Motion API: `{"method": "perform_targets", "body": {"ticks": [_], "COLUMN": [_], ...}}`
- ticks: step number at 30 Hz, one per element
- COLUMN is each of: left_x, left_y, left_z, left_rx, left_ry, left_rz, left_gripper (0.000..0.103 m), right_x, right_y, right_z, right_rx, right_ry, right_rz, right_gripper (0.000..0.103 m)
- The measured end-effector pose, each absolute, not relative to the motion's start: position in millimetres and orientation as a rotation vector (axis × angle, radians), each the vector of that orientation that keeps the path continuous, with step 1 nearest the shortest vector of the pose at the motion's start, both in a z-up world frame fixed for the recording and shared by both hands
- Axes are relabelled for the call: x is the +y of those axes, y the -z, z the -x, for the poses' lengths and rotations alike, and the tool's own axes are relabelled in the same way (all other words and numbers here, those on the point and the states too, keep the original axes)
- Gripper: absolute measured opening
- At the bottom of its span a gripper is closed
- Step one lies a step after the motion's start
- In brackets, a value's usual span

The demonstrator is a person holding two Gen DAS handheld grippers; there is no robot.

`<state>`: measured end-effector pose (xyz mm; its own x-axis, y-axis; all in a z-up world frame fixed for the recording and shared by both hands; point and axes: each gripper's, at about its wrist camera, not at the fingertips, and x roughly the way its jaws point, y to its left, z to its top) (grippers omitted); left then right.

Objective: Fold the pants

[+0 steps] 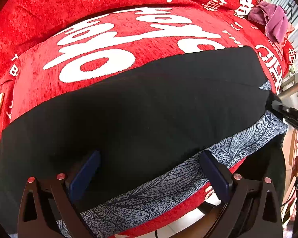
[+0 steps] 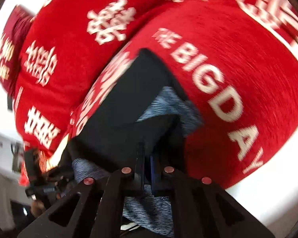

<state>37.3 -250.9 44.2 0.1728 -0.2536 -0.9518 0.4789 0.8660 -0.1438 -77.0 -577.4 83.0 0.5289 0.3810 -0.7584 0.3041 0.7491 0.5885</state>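
The black pants (image 1: 141, 107) lie as a wide band across a red sofa cover (image 1: 101, 39) with white lettering. My left gripper (image 1: 149, 170) is open over the near edge of the pants; its blue pads (image 1: 85, 174) stand wide apart and hold nothing. My right gripper (image 2: 148, 170) is shut on a black edge of the pants (image 2: 129, 99) and holds it up off the cover; it also shows in the left wrist view (image 1: 288, 113) at the right end of the pants. The right wrist view is blurred.
A blue-grey leaf-print cloth (image 1: 168, 186) lies under the pants along the front edge; it shows as grey-blue fabric (image 2: 168, 101) in the right wrist view. A purple cloth (image 1: 270, 17) lies at the far right of the sofa. The sofa's front edge drops to a light floor (image 1: 180, 228).
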Motion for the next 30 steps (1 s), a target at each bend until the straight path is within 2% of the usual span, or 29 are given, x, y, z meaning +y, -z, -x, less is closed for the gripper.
{"method": "perform_targets", "body": {"ticks": [4,9,11,13,19,22,23,25,29,30], "left_x": [-253.6,-249.9,-248.2,-248.2,-254.1,-256.5,-257.0,-254.6,-244.2,-243.9], "left_y": [-43.0,-44.4,-45.2,-44.3,-41.9,-40.4,-40.7,-42.8,-49.5,-48.3], "left_z": [-36.1,-35.8,-36.9,-38.4,-33.8,-32.5,-31.8,-31.7,-35.4,-36.5], "left_rx": [1.292,1.289,1.295,1.305,1.298,1.296,1.296,1.304,1.312,1.315], "left_ry": [0.514,0.520,0.519,0.512,0.514,0.507,0.508,0.507,0.504,0.499], "left_rz": [-0.221,-0.193,-0.174,-0.165,-0.223,-0.239,-0.242,-0.229,-0.110,-0.096], "left_gripper": [0.100,0.100,0.100,0.100,0.100,0.100,0.100,0.100,0.100,0.100], "right_x": [-564.3,-540.8,-528.3,-529.3,-573.3,-576.0,-581.3,-595.3,-569.5,-555.9], "right_y": [-134.0,-231.1,-244.5,-231.6,-126.3,-98.1,-95.7,-108.9,-165.0,-170.3], "right_z": [72.1,48.7,31.8,14.9,-18.5,-29.3,-30.7,-19.2,17.5,24.7], "right_rx": [0.945,0.737,0.731,0.778,1.036,1.100,1.113,1.086,0.905,0.896], "right_ry": [-0.059,-0.080,-0.093,-0.064,0.095,0.140,0.153,0.237,0.245,0.199], "right_rz": [-0.597,-0.292,-0.195,-0.142,-0.251,-0.253,-0.301,-0.389,-0.330,-0.325], "right_gripper": [0.004,0.004,0.004,0.004,0.004,0.006,0.008,0.031,0.038,0.053]}}
